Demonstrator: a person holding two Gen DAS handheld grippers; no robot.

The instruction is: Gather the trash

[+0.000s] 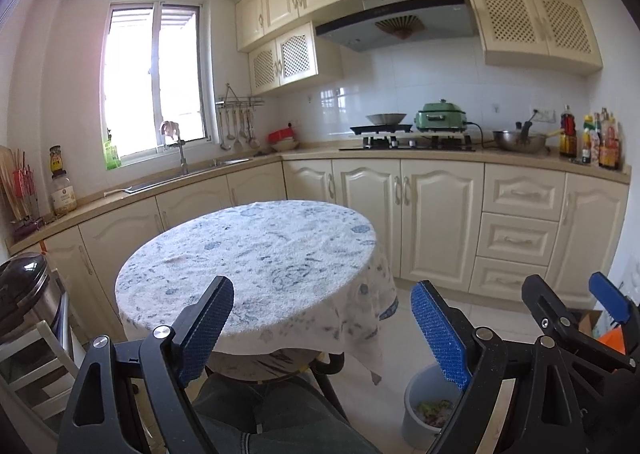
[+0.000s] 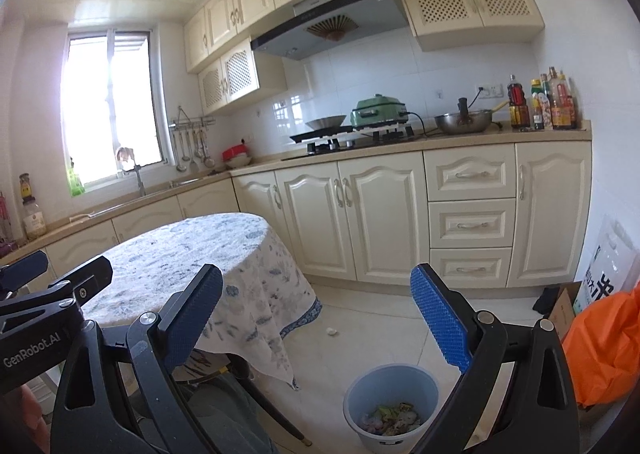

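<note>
Kitchen scene, two wrist views. The left gripper [image 1: 324, 330] stood wide open with nothing between its blue pads [image 1: 438, 334], raised over the near edge of the round table [image 1: 256, 254], which was draped with a blue-and-white cloth. The right gripper [image 2: 318, 318] was likewise spread wide and held nothing; it hung beside the left one, above the floor to the table's right. A grey bin [image 2: 390, 402] stood on the tiles just beside the table, and trash [image 2: 394, 418] lay mixed in its bottom. One small white scrap [image 2: 332, 331] lay on the floor near the cloth's hanging hem, apart from the bin. An orange bag [image 2: 604, 350] filled the right edge.
</note>
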